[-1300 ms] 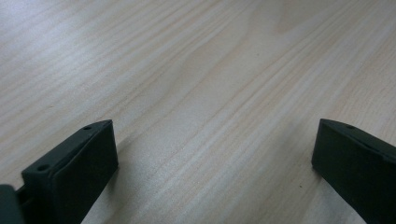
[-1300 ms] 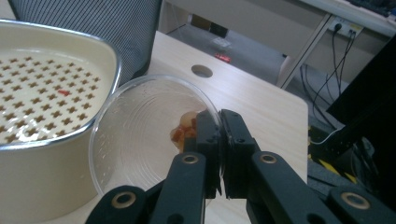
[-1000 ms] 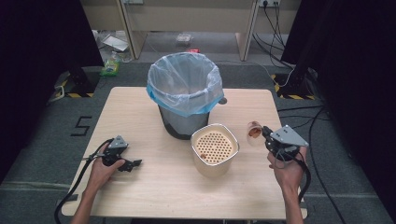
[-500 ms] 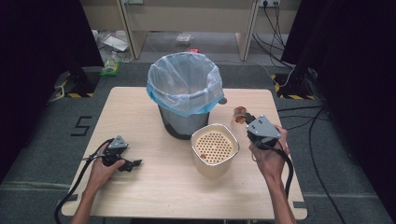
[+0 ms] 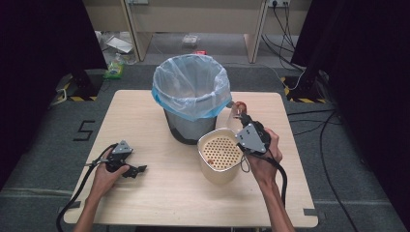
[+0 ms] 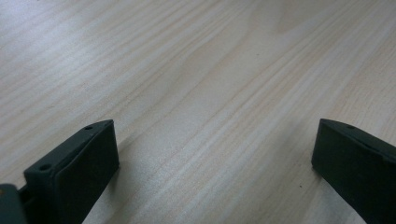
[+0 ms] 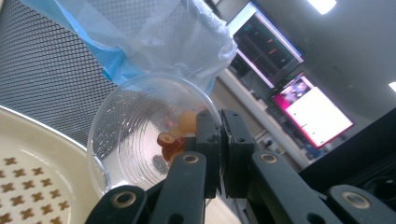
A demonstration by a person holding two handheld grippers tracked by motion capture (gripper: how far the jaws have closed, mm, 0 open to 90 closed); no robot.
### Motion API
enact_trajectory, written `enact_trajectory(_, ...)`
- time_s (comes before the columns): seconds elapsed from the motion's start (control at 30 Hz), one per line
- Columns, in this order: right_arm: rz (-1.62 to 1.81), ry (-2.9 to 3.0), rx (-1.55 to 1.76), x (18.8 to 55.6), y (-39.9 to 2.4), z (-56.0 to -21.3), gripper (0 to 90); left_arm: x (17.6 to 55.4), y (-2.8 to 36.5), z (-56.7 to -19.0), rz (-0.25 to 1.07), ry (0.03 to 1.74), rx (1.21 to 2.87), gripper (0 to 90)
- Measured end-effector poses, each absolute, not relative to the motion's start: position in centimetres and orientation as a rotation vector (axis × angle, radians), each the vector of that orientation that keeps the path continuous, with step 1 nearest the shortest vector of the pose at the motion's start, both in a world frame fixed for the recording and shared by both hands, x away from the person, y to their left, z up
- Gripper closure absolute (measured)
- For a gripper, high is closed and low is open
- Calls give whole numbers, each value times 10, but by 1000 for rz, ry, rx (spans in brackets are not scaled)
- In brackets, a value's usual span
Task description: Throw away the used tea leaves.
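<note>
The right gripper, clenched on the rim of a clear plastic cup of scraps, has moved from the frame's right edge toward centre, beside the strainer bowl — probably to tip it out. The left gripper rests released, lower left.

On the table, the strainer pot stands just before the lined bin, slightly right.

Grey floor, black curtains both sides, pale wooden furniture behind; cables trailing.
</note>
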State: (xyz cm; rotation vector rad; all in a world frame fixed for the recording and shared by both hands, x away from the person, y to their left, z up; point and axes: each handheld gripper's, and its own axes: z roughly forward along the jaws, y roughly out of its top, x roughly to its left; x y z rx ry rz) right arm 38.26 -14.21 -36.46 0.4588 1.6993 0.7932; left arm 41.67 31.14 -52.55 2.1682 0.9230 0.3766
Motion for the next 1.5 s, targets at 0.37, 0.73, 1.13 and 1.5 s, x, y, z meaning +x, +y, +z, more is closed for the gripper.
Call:
enact_trajectory(0.37, 638, 1587, 292, 371, -125, -382, 875, 417, 311, -526, 377, 922, 2169, 0)
enact_trajectory(0.73, 668, 1496, 261, 364, -120, -380, 879, 417, 311, -526, 378, 922, 2168, 0)
enact_trajectory(1.13, 534, 1431, 169, 357, -109, -388, 879, 417, 311, -526, 377, 922, 2168, 0)
enact_trajectory(1.5, 544, 1425, 167, 359, -103, -394, 880, 417, 311, -526, 379, 921, 2170, 0)
